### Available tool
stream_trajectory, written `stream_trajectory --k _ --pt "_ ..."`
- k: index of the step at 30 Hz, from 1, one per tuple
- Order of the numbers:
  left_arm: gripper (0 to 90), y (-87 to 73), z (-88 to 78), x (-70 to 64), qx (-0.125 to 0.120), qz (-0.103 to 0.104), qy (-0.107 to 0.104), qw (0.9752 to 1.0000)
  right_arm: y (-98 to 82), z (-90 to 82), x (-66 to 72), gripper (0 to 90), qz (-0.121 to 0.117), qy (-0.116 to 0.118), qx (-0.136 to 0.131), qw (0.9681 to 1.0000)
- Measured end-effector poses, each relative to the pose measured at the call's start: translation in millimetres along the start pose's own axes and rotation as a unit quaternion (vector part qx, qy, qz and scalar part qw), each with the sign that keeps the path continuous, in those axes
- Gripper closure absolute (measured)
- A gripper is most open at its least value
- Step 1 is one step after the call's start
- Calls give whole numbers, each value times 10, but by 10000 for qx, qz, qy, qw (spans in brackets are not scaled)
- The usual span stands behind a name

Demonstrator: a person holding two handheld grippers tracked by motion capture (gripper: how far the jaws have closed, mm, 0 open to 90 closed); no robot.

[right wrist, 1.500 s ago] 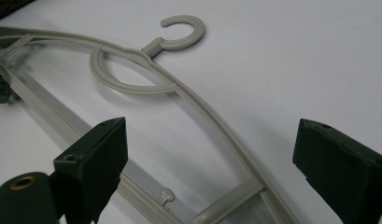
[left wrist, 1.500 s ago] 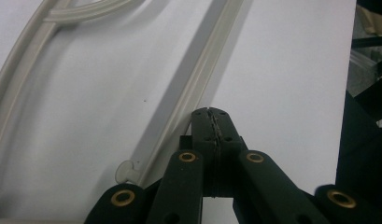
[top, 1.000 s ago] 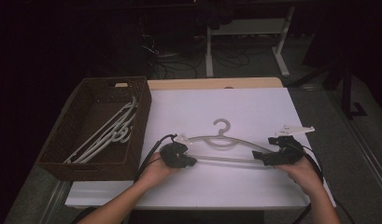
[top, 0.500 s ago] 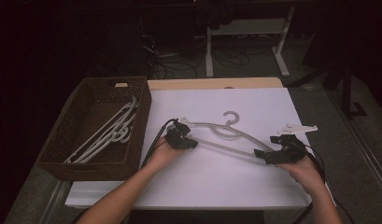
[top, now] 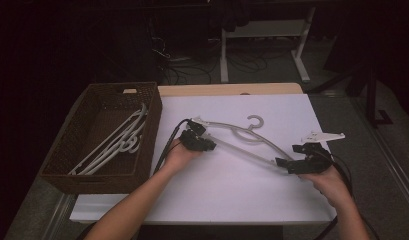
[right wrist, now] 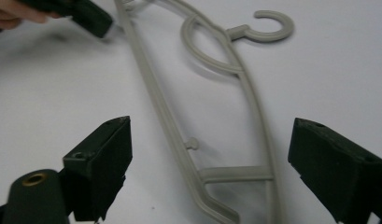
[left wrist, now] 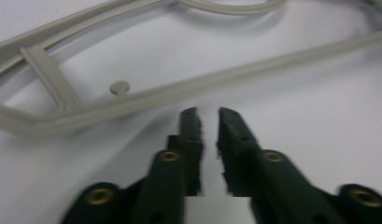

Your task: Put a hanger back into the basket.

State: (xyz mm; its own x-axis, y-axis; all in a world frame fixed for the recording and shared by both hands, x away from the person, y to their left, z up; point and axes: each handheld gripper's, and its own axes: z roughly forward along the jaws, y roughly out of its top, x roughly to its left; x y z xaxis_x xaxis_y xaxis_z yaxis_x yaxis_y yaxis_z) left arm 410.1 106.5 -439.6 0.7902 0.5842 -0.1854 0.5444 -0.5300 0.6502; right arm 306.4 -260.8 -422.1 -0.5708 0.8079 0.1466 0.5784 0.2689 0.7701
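Note:
A pale grey plastic hanger [top: 242, 142] lies slanted on the white tabletop [top: 232, 195], hook [top: 254, 121] pointing away from me. My left gripper [top: 198, 137] sits just short of the hanger's left end. In the left gripper view its jaws [left wrist: 207, 112] have just been opening to a narrow gap with nothing between them, and the hanger's lower bar [left wrist: 188, 91] lies just beyond the tips. My right gripper [top: 287, 165] is at the hanger's right end. In the right gripper view its jaws [right wrist: 209, 126] stand wide apart on either side of that end [right wrist: 235, 175], touching nothing.
A brown wicker basket [top: 153, 125] at the table's left holds several white hangers [top: 117, 142]. A small white plastic piece [top: 322, 136] lies near the right edge. The left gripper's tip [right wrist: 88, 17] shows at the top left of the right gripper view.
The hanger's left end swung away from me with the left gripper, so the hanger now lies slanted. The left jaws have parted and are off the hanger. The right hand has barely moved.

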Motion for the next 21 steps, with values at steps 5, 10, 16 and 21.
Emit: stream_trajectory --k 5,10,16,21 --pt "515 -173 -307 -94 -253 -16 -192 9995 7 -129 -114 307 268 -246 -27 9993" --pt "356 -338 -514 -140 -422 83 -417 9982 -24 -180 -226 538 451 -438 119 9980" --pt "293 -392 -548 -117 -498 32 -486 9976 -139 -191 -341 805 605 -702 325 9952" --pt "277 -393 -539 -128 -499 62 -482 9976 -281 -191 -439 892 669 -754 589 9932"
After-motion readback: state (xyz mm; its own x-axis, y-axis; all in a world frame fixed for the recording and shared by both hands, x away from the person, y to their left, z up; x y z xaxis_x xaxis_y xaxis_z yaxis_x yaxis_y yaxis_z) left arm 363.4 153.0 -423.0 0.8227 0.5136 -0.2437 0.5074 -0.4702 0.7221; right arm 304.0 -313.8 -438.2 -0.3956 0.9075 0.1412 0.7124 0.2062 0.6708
